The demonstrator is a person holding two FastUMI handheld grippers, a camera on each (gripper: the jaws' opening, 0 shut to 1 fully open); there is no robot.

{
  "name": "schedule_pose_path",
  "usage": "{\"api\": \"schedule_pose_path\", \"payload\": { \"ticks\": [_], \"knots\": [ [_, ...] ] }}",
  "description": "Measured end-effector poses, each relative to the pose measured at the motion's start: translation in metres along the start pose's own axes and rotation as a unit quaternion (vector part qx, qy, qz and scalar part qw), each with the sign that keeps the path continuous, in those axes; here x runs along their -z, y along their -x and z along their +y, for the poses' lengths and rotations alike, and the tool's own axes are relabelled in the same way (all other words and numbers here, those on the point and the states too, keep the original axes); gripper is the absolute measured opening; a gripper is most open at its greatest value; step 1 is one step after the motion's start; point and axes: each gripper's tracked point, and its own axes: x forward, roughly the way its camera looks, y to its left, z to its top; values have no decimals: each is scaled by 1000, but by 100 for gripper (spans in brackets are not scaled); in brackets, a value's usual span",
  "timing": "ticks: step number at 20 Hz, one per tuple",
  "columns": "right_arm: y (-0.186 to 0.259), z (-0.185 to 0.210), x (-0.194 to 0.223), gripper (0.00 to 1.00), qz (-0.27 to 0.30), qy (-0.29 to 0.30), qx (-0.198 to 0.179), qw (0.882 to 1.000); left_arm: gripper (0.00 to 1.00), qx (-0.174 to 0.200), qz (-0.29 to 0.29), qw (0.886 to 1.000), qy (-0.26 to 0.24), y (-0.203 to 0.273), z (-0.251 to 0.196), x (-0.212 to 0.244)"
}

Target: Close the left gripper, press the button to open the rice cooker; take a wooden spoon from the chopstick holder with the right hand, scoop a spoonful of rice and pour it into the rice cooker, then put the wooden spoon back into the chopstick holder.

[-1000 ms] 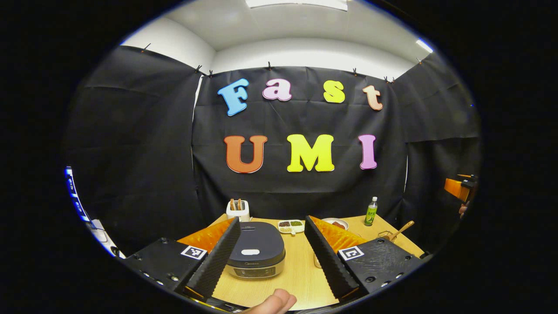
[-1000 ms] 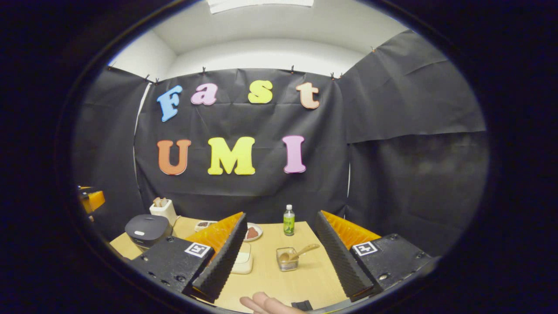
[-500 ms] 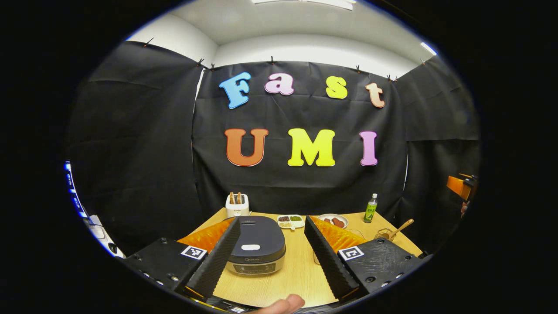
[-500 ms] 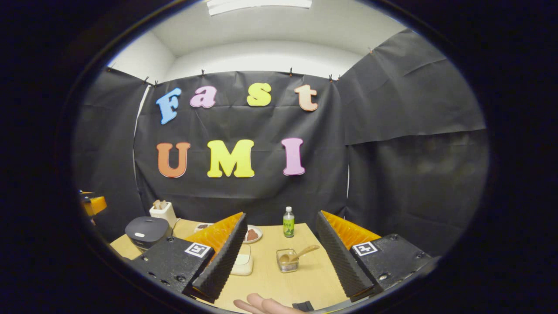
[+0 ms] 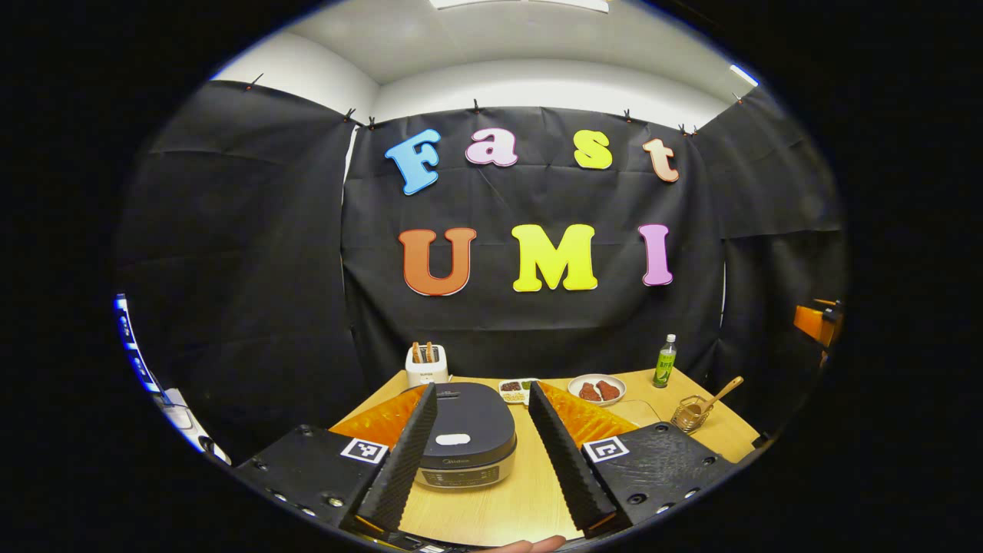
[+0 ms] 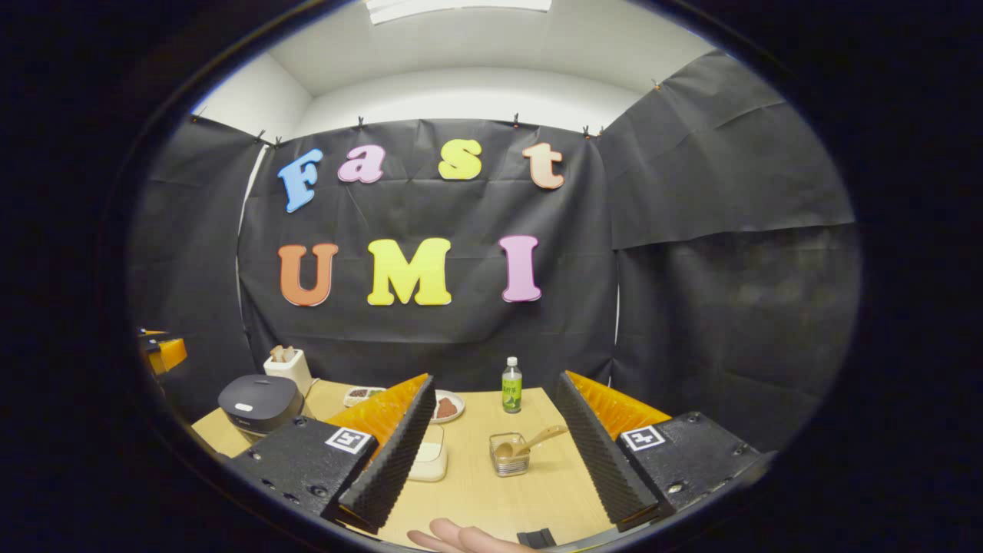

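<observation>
The dark rice cooker (image 5: 463,439) sits lid-down on the wooden table (image 5: 491,507), its white button (image 5: 452,439) facing up. My left gripper (image 5: 481,386) is open, and the cooker lies between and beyond its fingers. In the right gripper view the cooker (image 6: 259,401) is far left. My right gripper (image 6: 494,378) is open and holds nothing. Ahead of it stands the clear chopstick holder (image 6: 508,455) with the wooden spoon (image 6: 537,440) leaning right. A white rice box (image 6: 428,461) lies half hidden behind its left finger. The holder (image 5: 690,415) also stands right of the left gripper.
A white toaster (image 5: 427,367), a divided dish of beans (image 5: 516,390), a plate of red pieces (image 5: 597,389) and a green bottle (image 5: 665,361) line the table's back edge. Part of the other gripper (image 5: 818,322) shows at the far right. A person's fingers (image 6: 453,538) show at the bottom.
The left gripper has come a little closer to the rice cooker and its fingers have narrowed somewhat. The right gripper has barely moved.
</observation>
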Motion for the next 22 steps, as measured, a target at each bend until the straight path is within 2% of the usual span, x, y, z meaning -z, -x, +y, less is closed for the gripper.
{"api": "schedule_pose_path", "payload": {
  "ticks": [1, 3, 4, 6, 7, 8, 9, 10, 12, 18, 20, 22],
  "knots": [
    [-1, -1, 2, 99, 2, 0, 0, 1000, 72, 4, 4, 1000, 4, 1, -3, 1],
    [-4, -3, 6, 99, 5, -2, 1, 1000, 48, -2, 3, 1000, 7, -2, 7, 0],
    [-5, -4, 7, 99, 6, -3, 2, 1000, 45, -9, 4, 1000, 11, -4, 10, 2],
    [-8, -4, 13, 99, 10, -8, -1, 1000, 12, -24, 12, 999, 30, -12, 18, 9],
    [-9, -3, 18, 100, 14, -10, -3, 1000, 0, -23, 19, 999, 41, -18, 20, 13],
    [-10, -3, 22, 100, 19, -11, -5, 1000, 4, -13, 30, 998, 46, -21, 14, 19],
    [-13, -3, 27, 100, 23, -10, -6, 1000, 2, -25, 44, 998, 43, -35, 20, 33],
    [-15, -3, 30, 99, 27, -9, -5, 1000, 0, -37, 55, 997, 38, -26, 27, 37],
    [-18, -3, 35, 99, 31, -4, -5, 1000, 0, -28, 83, 995, 39, -43, 26, 51],
    [-24, -4, 46, 100, 38, 1, -7, 999, 0, -31, 162, 986, 31, -88, 35, 107],
    [-27, -6, 51, 100, 42, 7, -5, 999, 0, -53, 173, 983, 24, -96, 46, 117],
    [-30, -7, 56, 100, 46, 12, -4, 999, 0, -50, 188, 980, 29, -103, 48, 130]
  ]
}}
